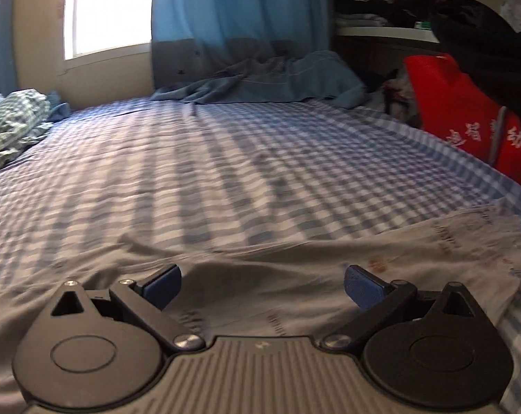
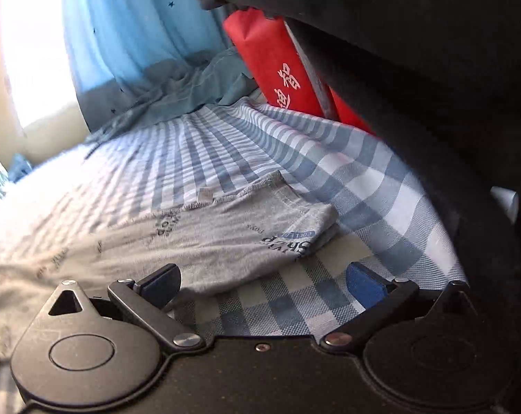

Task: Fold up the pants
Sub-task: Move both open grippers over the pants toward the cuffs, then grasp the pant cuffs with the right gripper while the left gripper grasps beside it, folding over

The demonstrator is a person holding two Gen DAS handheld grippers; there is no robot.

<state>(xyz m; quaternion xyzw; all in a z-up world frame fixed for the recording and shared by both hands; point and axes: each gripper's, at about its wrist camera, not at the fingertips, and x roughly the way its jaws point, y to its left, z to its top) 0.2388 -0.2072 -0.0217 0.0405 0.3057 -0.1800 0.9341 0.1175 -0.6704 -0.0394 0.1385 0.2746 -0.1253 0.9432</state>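
Grey printed pants (image 1: 295, 276) lie flat across the near part of a blue-and-white checked bed sheet (image 1: 208, 172). My left gripper (image 1: 262, 284) is open, its blue pads wide apart, low over the middle of the pants. In the right wrist view the pants (image 2: 191, 241) show a hemmed end with printed lettering. My right gripper (image 2: 263, 284) is open just off the near right corner of that end, over bare checked sheet (image 2: 346, 179); its left pad sits at the fabric's edge.
A crumpled blue blanket (image 1: 277, 79) and blue curtain (image 1: 232, 7) are at the far end by a bright window (image 1: 108, 10). A green checked cloth (image 1: 11, 120) lies far left. A red bag (image 1: 467, 110) and dark clothing (image 2: 433, 69) crowd the right side.
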